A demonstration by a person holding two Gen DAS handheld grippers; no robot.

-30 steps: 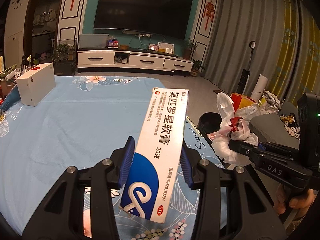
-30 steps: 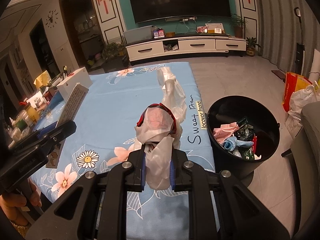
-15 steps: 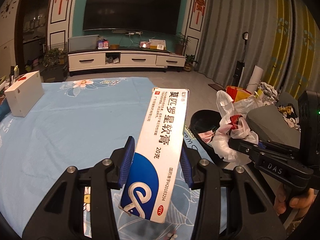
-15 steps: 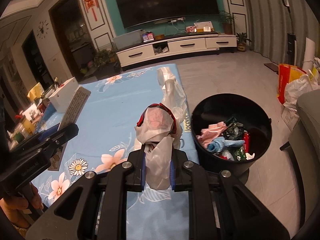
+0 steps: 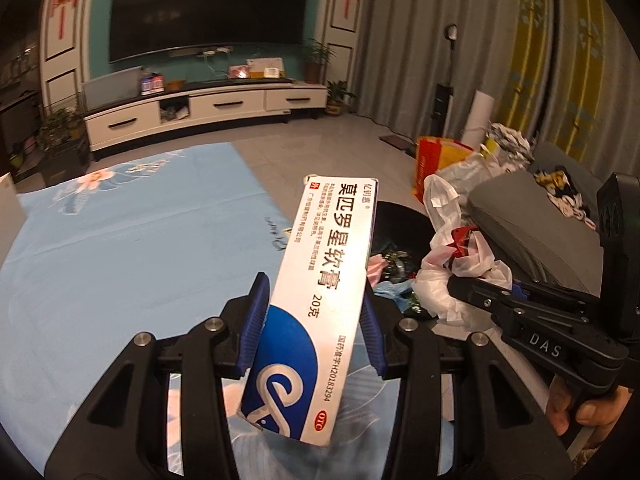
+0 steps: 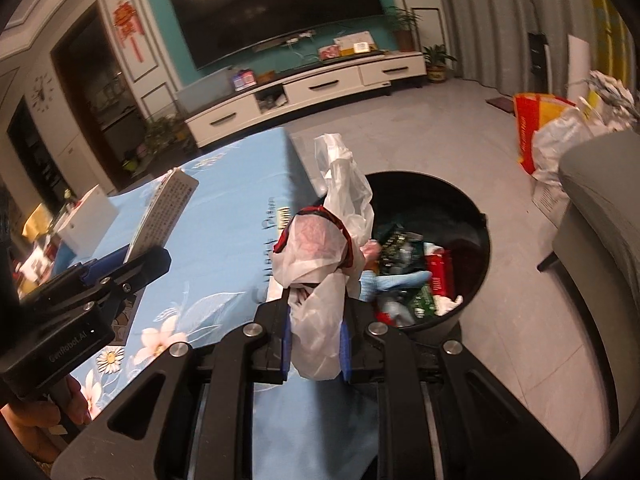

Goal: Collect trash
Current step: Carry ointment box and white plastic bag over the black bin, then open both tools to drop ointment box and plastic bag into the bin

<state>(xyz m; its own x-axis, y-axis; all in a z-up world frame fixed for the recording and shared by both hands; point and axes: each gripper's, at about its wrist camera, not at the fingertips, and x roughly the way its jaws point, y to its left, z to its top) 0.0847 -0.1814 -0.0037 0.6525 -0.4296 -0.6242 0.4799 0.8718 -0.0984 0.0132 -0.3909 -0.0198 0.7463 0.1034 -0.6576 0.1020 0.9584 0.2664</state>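
Living room (television (image 5: 208, 4), media cabinet (image 5: 204, 110)).

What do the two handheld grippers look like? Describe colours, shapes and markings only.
Both are matte black with angular, cut-out linkage arms joined by silver round bolts, ending in blue ribbed pads. The left gripper has a boxy body with faint "GenRobot.AI" lettering, seen from the right wrist view. The right gripper shows white "DAS" lettering. Bare hands hold the handles; no cables or sleeves show.

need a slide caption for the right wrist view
Right gripper clamps a crumpled plastic bag beside the black trash bin, already holding wrappers.
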